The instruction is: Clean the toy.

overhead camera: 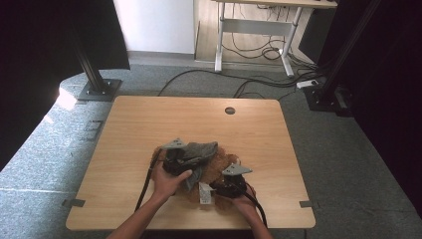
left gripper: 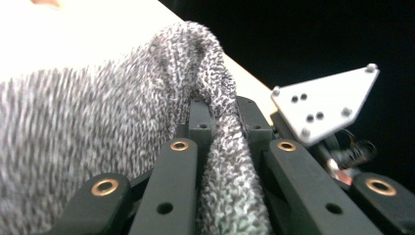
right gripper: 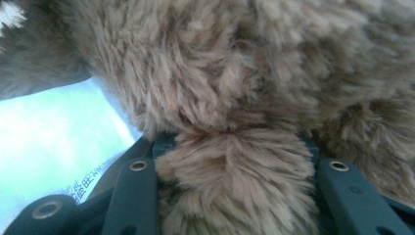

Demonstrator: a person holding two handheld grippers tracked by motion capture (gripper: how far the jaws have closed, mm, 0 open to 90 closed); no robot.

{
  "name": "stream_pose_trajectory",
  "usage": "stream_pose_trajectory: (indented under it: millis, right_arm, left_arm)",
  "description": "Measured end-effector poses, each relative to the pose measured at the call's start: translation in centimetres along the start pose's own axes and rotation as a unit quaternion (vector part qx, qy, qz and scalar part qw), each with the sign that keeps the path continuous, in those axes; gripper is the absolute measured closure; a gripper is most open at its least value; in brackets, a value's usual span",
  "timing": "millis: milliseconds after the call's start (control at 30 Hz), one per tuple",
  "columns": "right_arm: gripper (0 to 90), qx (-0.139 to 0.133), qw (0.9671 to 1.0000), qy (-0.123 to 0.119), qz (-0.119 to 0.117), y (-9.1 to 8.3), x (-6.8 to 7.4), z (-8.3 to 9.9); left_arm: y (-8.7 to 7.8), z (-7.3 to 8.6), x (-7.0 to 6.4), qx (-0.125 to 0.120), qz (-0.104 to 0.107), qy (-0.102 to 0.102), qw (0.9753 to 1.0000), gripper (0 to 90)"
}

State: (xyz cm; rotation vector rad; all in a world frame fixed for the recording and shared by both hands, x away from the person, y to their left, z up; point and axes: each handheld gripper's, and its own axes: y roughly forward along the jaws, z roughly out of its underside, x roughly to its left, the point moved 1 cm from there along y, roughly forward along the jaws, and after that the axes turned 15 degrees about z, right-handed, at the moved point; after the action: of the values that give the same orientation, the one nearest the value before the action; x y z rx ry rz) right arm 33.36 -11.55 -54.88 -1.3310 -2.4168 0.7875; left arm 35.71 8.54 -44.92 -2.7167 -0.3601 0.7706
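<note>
A brown plush toy (overhead camera: 219,164) lies on the wooden table (overhead camera: 149,124) near its front middle, with a grey knitted cloth (overhead camera: 199,149) draped over it. My left gripper (overhead camera: 175,158) sits at the toy's left and is shut on a fold of the grey knitted cloth (left gripper: 222,147), pinched between its black jaws. My right gripper (overhead camera: 229,185) sits at the toy's front right, jaws closed on a tuft of the brown plush (right gripper: 235,181). A white label (overhead camera: 204,193) hangs from the toy in front; its printed edge (right gripper: 83,183) is beside the right jaws.
A round cable hole (overhead camera: 230,110) sits near the table's far edge. Black stand bases (overhead camera: 99,89) and cables (overhead camera: 259,79) lie on the grey carpet beyond the table. The other gripper's grey plate (left gripper: 325,100) rises to the right in the left gripper view.
</note>
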Motion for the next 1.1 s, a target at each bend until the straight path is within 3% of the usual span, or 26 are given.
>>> stream_pose_trajectory:
  millis: [133, 333, 467, 567, 733, 933, 1100]
  right_arm:
    - [54.3, -0.002, 1.0, 0.001, 0.0, -0.1, 0.0, 0.1]
    - [54.2, -0.004, 1.0, 0.001, -0.004, -0.1, -0.2, 0.3]
    - [54.2, -0.004, 1.0, 0.002, -0.007, -0.1, -0.2, 0.3]
    - [54.3, -0.006, 1.0, 0.001, -0.007, -0.2, -0.2, 0.4]
    - [54.4, -0.007, 0.9999, 0.0, -0.011, -0.2, -0.2, 0.5]
    - [54.9, -0.009, 0.9998, -0.005, -0.016, -0.3, 0.1, 0.5]
    - [55.2, -0.008, 0.9998, -0.005, -0.018, -0.2, 0.0, 0.6]
  left_arm:
    - [2.2, -0.4, 0.6, 0.037, -0.019, -0.002, 0.9992, 79.1]
    - [1.5, 0.0, 1.8, 0.026, -0.017, -0.022, 0.9993, 79.3]
    - [-0.3, 0.3, 2.2, 0.022, -0.045, -0.015, 0.9986, 79.3]
    - [-1.9, 0.8, 3.0, 0.009, -0.058, -0.024, 0.998, 79.3]
    - [-5.0, 1.9, 4.3, -0.018, -0.067, -0.041, 0.9967, 79.3]
    - [-8.2, 2.8, 4.9, -0.045, -0.056, -0.059, 0.9956, 79.3]
    - [-10.9, 3.4, 5.2, -0.08, -0.074, -0.065, 0.9919, 79.2]
